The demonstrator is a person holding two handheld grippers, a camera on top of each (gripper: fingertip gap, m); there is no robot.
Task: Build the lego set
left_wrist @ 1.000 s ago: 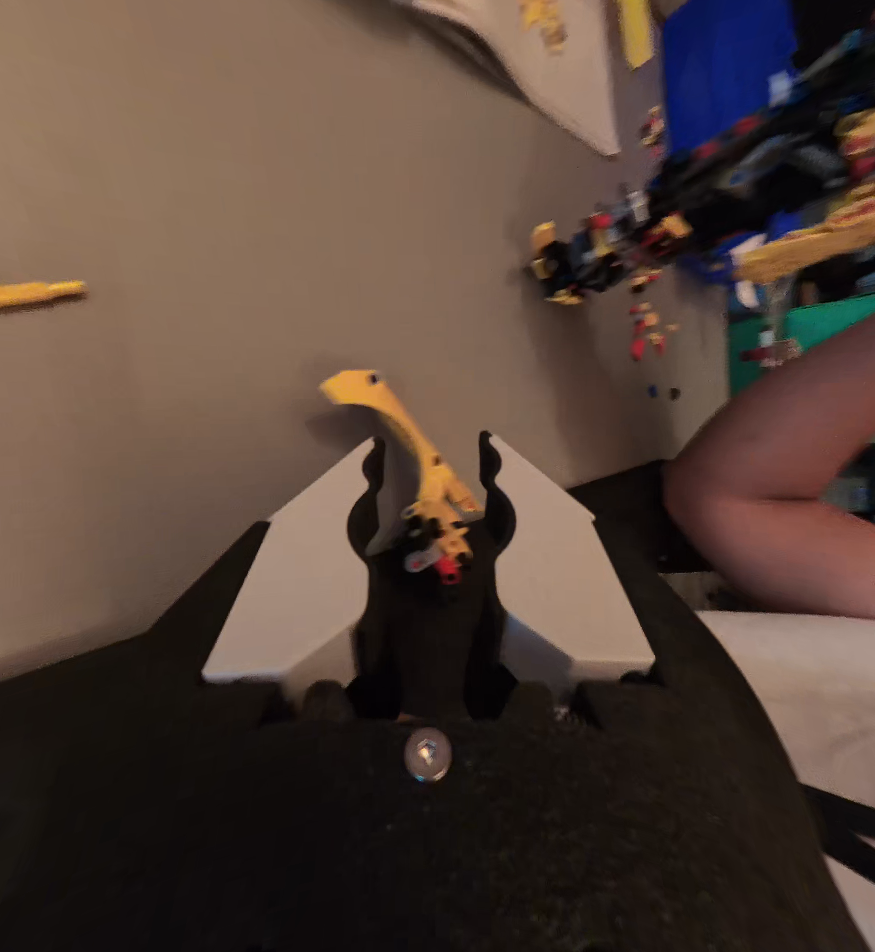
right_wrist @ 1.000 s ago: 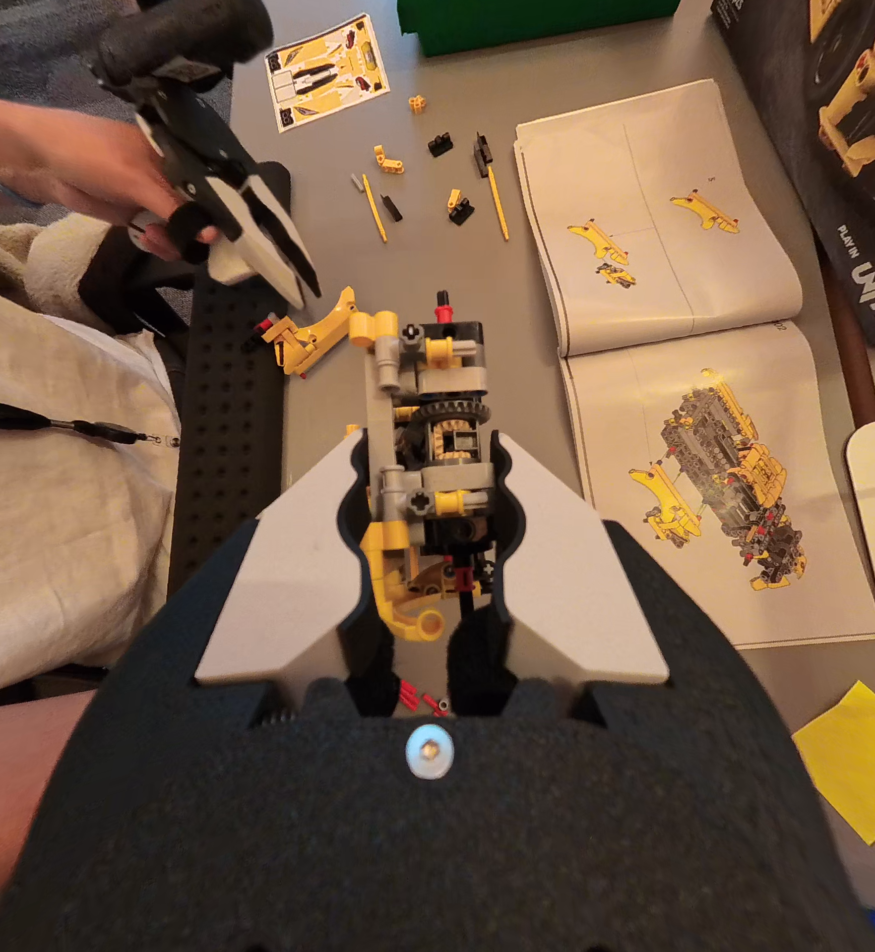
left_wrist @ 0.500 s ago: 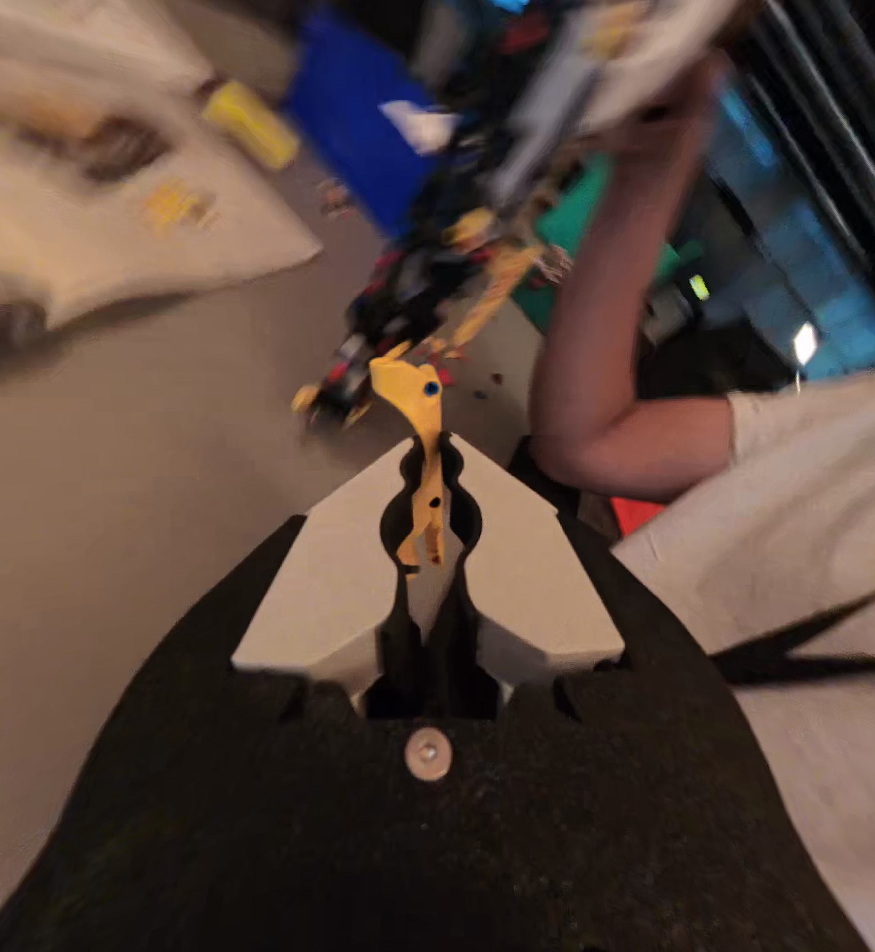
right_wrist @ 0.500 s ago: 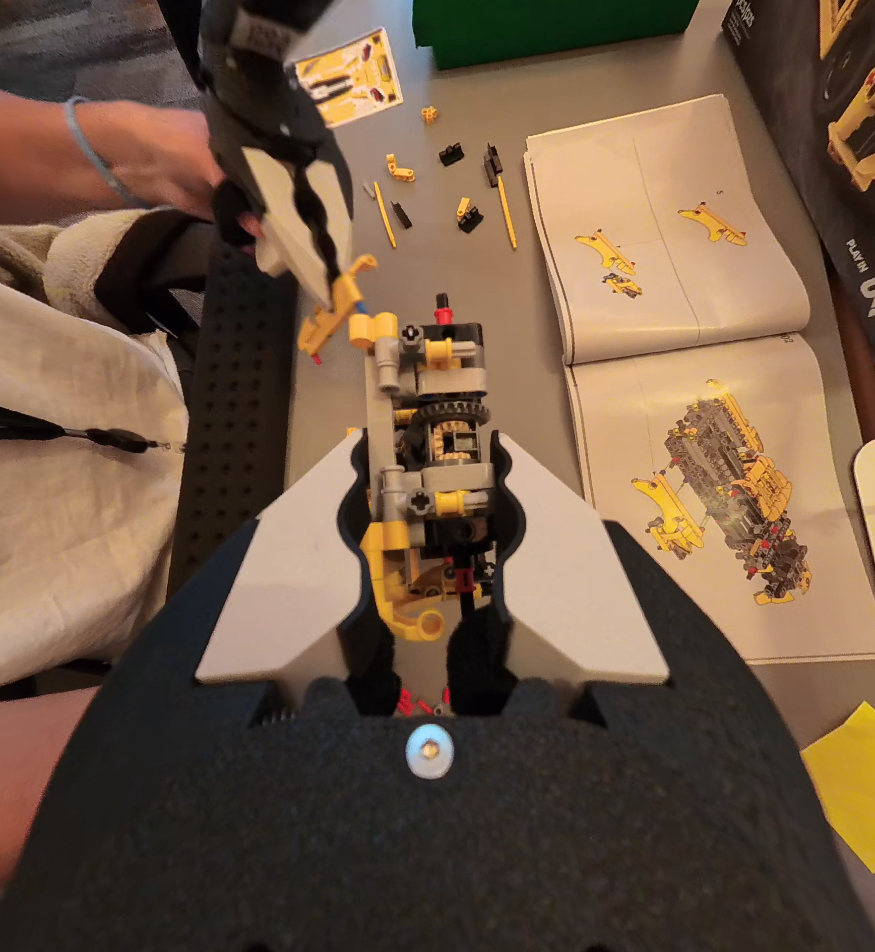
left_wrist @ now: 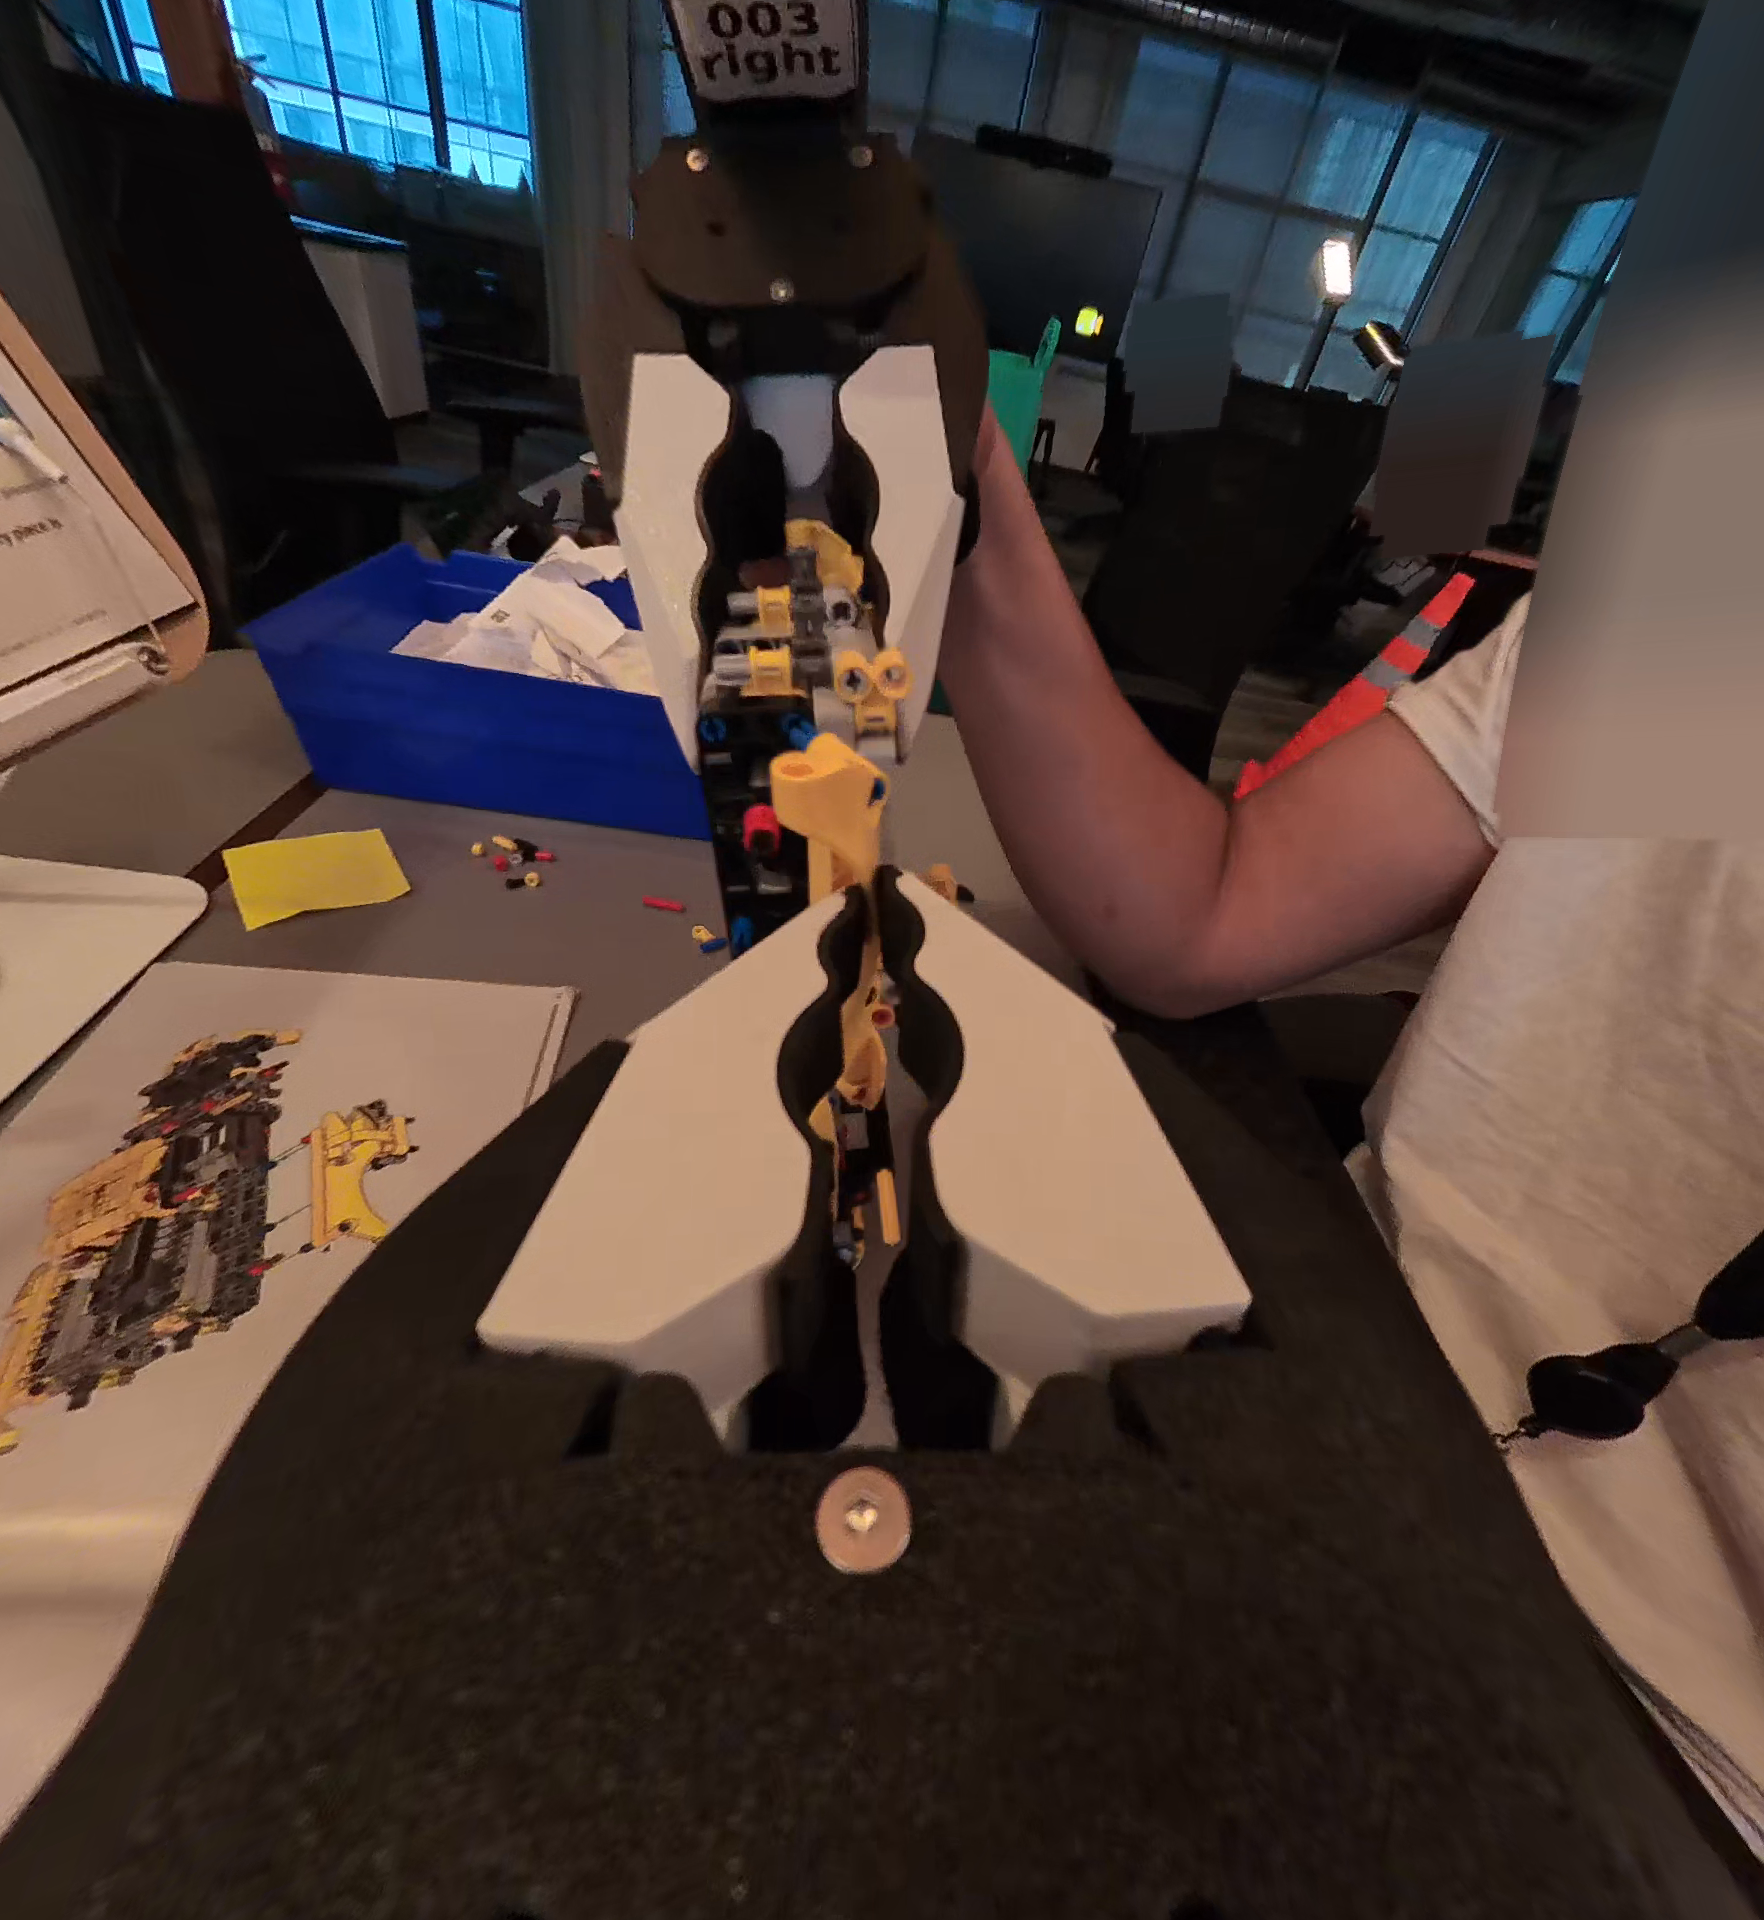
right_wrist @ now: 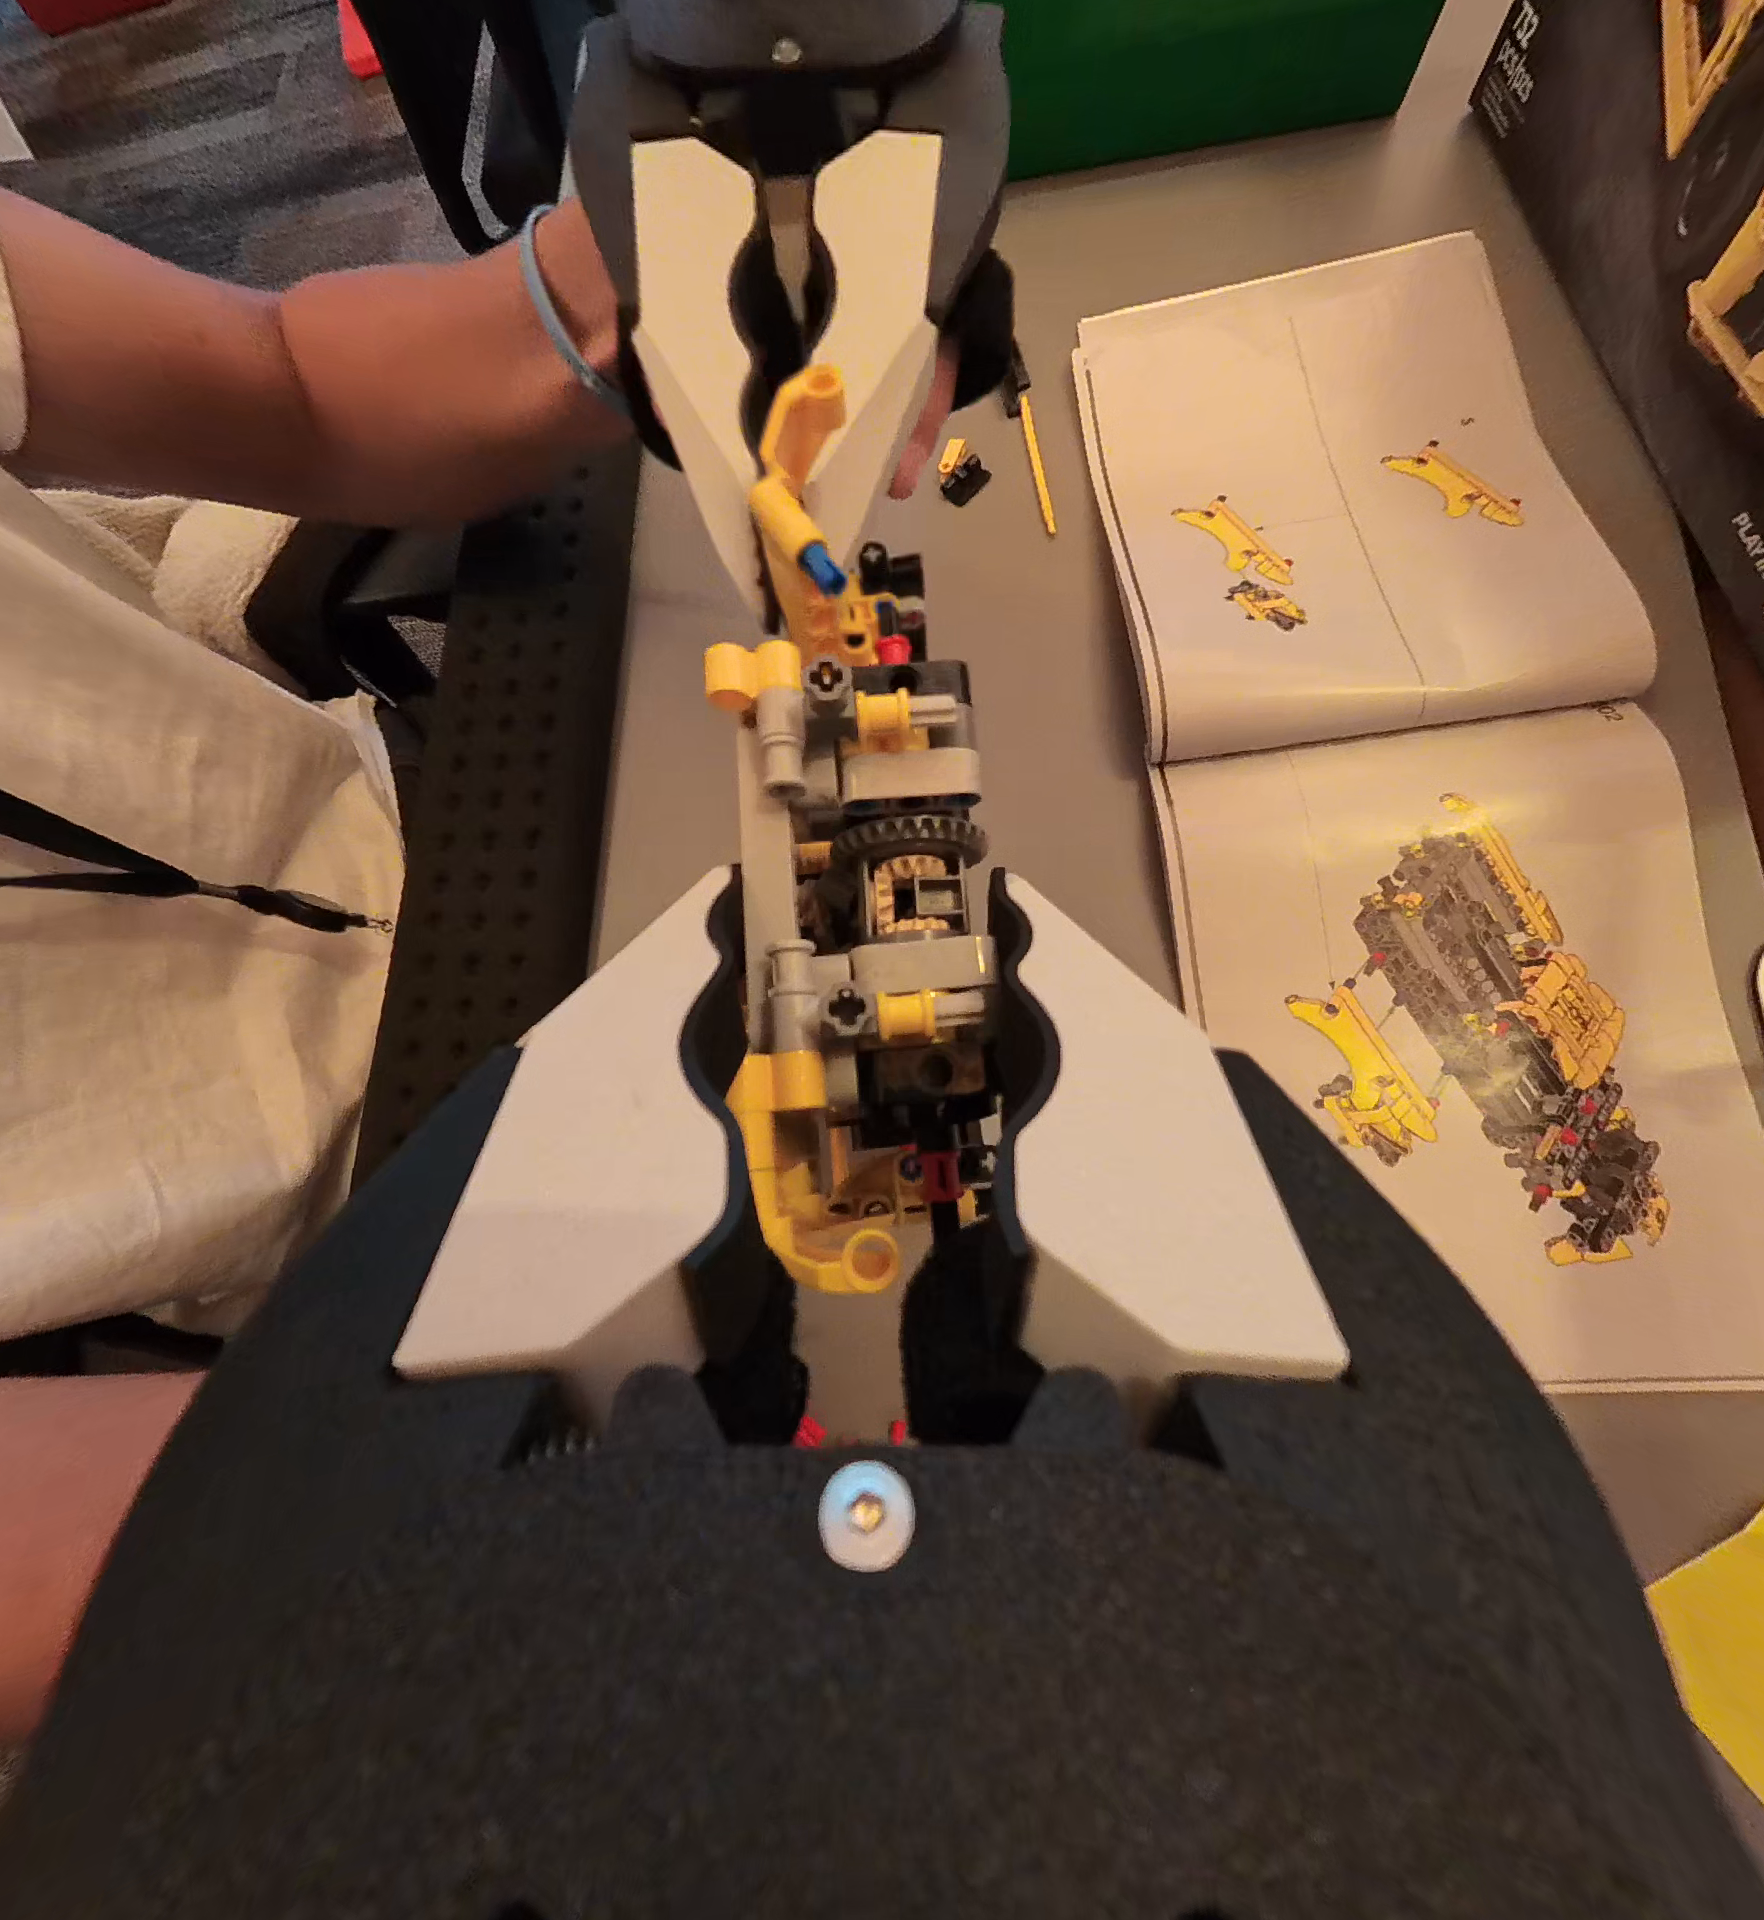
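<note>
Swung round from the loose-parts side of the grey table (right_wrist: 1086, 644) since a second ago, left gripper (left_wrist: 873, 904) now nose to nose with right gripper (right_wrist: 862, 904). Left jaws clamped together on yellow curved arm piece (left_wrist: 824, 805), its blue-pinned end touching the far end of the chassis assembly (right_wrist: 883, 821). Right jaws pressed against both sides of that assembly, gears and grey beams between them, held above the table. Open instruction booklet (right_wrist: 1377, 582) lying right of the assembly; yellow paper square (left_wrist: 312, 875) and blue bin (left_wrist: 462, 717) beyond.
</note>
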